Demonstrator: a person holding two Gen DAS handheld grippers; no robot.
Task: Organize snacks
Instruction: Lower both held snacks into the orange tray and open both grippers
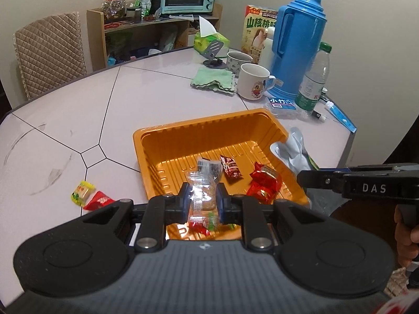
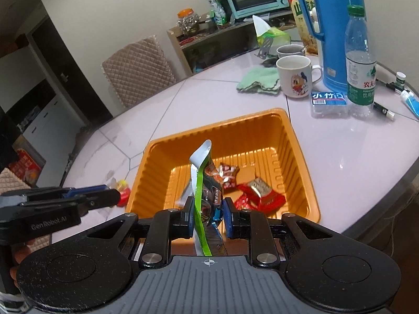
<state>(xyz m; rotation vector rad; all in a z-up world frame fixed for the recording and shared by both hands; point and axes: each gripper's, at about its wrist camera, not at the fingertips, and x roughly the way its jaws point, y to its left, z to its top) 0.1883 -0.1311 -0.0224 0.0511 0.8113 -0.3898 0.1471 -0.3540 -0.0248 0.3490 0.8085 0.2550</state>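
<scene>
Snacks fill both: left hand-held gripper is clamped on a clear packet, right hand-held gripper on a green-edged pouch, over the orange tray near the worktop's front edge.

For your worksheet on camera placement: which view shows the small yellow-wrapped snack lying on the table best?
The left wrist view: the small yellow-wrapped snack lies unobstructed on the table, left of the orange plastic tray. The right wrist view shows only a yellow sliver behind the left gripper.

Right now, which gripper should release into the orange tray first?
Left, probably. The left gripper holds its clear packet over the orange tray floor; the right gripper's green pouch hangs nearer the front rim.
</scene>
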